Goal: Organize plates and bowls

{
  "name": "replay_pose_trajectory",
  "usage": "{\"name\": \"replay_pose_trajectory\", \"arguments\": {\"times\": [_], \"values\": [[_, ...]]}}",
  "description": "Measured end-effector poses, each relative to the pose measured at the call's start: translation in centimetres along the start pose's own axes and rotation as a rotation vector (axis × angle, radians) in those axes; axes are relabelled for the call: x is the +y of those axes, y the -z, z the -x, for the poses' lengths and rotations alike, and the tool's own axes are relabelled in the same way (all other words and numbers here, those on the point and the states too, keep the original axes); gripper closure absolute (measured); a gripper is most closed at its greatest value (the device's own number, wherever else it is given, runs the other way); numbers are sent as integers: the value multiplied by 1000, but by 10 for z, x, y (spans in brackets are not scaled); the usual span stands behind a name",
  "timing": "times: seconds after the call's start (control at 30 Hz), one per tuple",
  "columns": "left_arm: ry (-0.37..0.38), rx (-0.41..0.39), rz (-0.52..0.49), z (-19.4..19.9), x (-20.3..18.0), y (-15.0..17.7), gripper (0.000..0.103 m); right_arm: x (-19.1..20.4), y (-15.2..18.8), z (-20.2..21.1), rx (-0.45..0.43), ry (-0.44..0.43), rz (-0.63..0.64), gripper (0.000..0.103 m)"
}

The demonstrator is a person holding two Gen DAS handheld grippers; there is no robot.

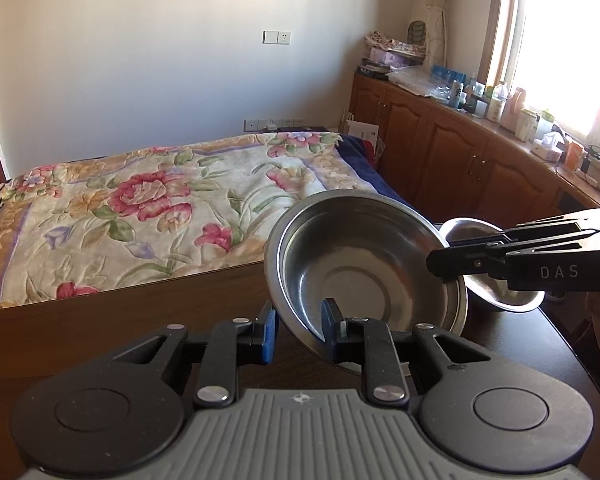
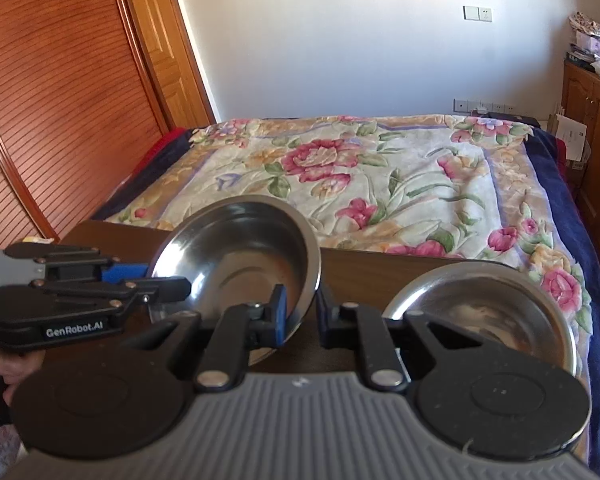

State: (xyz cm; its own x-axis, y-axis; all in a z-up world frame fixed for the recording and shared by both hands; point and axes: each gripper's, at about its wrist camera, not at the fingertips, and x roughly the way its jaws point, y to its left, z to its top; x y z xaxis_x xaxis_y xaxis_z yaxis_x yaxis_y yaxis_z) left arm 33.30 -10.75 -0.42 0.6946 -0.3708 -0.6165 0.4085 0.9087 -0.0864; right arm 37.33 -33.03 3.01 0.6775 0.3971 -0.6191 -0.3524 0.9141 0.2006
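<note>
A large steel bowl [image 1: 360, 264] is held tilted above the dark wooden table [image 1: 100, 320]. My left gripper [image 1: 298, 330] straddles its near rim, one finger inside and one outside, closed on it. My right gripper [image 2: 300, 312] grips the bowl's opposite rim [image 2: 236, 252] the same way; it shows in the left wrist view [image 1: 444, 268] coming in from the right. A second, smaller steel bowl [image 2: 488, 312] sits on the table to the right, behind the right gripper in the left wrist view [image 1: 500, 292].
A bed with a floral blanket [image 1: 160, 208] lies just past the table's far edge. Wooden cabinets [image 1: 460, 152] with bottles and clutter run along the right under the window. A wooden slatted door [image 2: 60, 100] stands at the left.
</note>
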Motion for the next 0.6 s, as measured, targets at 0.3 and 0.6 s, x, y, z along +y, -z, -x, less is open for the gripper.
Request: {"name": "replay_pose_trajectory", "arguments": {"times": [0.3,0.6], "values": [[9,-7,-20,24,-13,2,78,3,6,22,-13,-13,-7,86],[29,-21,-35,50,-27,8,78,9,13,48,-24,3,4,86]]}}
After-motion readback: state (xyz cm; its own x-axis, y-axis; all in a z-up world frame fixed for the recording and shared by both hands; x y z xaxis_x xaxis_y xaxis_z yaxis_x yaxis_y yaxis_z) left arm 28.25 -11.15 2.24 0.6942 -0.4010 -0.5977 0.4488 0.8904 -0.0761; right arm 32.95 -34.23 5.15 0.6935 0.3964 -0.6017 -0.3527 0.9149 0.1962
